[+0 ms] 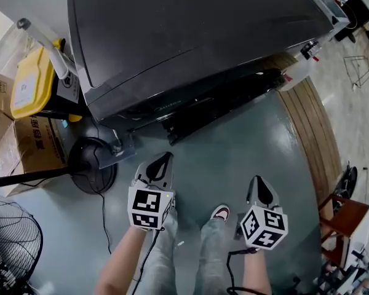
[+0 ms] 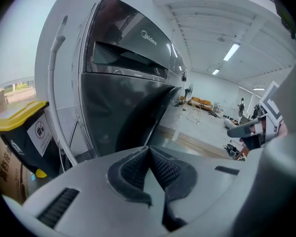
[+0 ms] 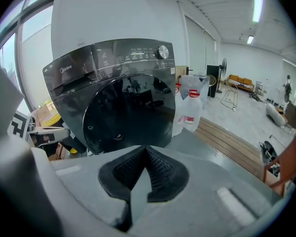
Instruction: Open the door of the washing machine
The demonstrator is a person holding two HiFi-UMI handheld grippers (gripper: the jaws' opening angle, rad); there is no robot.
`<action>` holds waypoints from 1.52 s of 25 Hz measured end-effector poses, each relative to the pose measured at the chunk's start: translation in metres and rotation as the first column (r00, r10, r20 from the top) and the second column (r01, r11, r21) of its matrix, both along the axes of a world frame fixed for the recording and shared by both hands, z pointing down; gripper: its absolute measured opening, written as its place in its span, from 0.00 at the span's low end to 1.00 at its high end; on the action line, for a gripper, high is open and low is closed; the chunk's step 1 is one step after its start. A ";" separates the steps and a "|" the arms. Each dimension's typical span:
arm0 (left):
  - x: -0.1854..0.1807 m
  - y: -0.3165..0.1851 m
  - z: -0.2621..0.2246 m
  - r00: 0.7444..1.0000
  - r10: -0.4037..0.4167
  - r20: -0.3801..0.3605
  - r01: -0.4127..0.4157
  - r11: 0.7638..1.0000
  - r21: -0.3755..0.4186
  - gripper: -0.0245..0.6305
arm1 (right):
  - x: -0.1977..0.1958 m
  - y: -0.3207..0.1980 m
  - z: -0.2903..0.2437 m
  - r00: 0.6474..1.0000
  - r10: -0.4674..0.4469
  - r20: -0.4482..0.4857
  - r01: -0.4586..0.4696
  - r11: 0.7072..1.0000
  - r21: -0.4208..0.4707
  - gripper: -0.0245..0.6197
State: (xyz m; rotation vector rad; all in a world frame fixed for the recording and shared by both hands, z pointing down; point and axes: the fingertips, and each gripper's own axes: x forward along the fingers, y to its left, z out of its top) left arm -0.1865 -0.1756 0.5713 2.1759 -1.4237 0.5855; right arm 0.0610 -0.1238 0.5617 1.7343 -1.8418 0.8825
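Note:
The dark grey washing machine (image 1: 190, 29) stands in front of me, seen from above in the head view. In the right gripper view its round dark door (image 3: 128, 113) is closed below the control panel with a knob (image 3: 162, 52). The left gripper view shows the machine (image 2: 123, 102) obliquely from its left side. My left gripper (image 1: 165, 158) hangs a short way in front of the machine, jaws shut and empty (image 2: 149, 148). My right gripper (image 1: 259, 180) is further right and further back, also shut on nothing (image 3: 146, 147). Neither touches the machine.
A yellow-lidded bin (image 1: 34, 82) and cardboard boxes (image 1: 37, 143) stand left of the machine. A fan base (image 1: 92, 165) and a fan guard (image 1: 12, 244) sit on the floor at left. Detergent bottles (image 3: 190, 107) stand right of the machine beside a wooden floor strip (image 1: 307, 128). A chair (image 1: 347, 217) is far right.

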 end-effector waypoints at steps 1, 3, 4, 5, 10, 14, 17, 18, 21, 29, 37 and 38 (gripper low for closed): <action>0.000 0.000 0.003 1.000 -0.002 0.007 0.002 1.000 -0.010 0.04 | 0.001 0.002 0.001 1.000 0.002 0.002 -0.002 1.000 -0.003 0.05; -0.001 -0.001 0.007 1.000 -0.001 0.008 0.001 1.000 -0.024 0.04 | 0.002 0.005 0.004 1.000 0.013 0.013 -0.013 1.000 -0.009 0.05; -0.001 -0.001 0.008 1.000 0.001 0.005 -0.001 1.000 -0.026 0.04 | 0.002 0.007 0.006 1.000 0.019 0.020 -0.019 1.000 -0.011 0.05; -0.001 -0.002 0.009 1.000 0.005 0.002 -0.005 1.000 -0.024 0.04 | 0.003 0.009 0.007 0.999 0.026 0.026 -0.025 1.000 -0.014 0.05; 0.000 -0.003 0.015 0.999 0.044 0.011 -0.044 0.999 -0.009 0.05 | 0.005 0.020 0.014 0.998 0.044 0.041 -0.043 0.999 -0.027 0.05; 0.004 -0.003 0.019 0.996 0.090 -0.007 -0.090 0.996 -0.008 0.19 | 0.007 0.029 0.021 0.998 0.051 0.042 -0.050 0.998 -0.042 0.05; 0.008 -0.003 0.021 0.993 0.121 0.003 -0.121 0.993 -0.004 0.19 | 0.010 0.035 0.024 0.998 0.055 0.041 -0.053 0.997 -0.050 0.05; 0.009 -0.003 0.021 0.991 0.131 0.008 -0.131 0.991 -0.002 0.19 | 0.011 0.036 0.025 0.998 0.056 0.042 -0.054 0.997 -0.052 0.05; 0.014 -0.006 0.023 0.986 0.166 0.013 -0.167 0.986 0.008 0.26 | 0.013 0.039 0.027 0.997 0.057 0.043 -0.054 0.997 -0.058 0.05; 0.023 -0.021 0.034 0.978 0.205 0.022 -0.205 0.979 0.012 0.30 | 0.024 0.042 0.032 0.996 0.071 0.048 -0.067 0.995 -0.072 0.05; 0.026 -0.036 0.039 0.974 0.221 0.048 -0.222 0.975 0.025 0.30 | 0.039 0.049 0.039 0.995 0.087 0.043 -0.083 0.992 -0.096 0.05; 0.026 -0.039 0.039 0.974 0.221 0.052 -0.223 0.974 0.029 0.30 | 0.039 0.050 0.040 0.995 0.089 0.047 -0.084 0.991 -0.100 0.05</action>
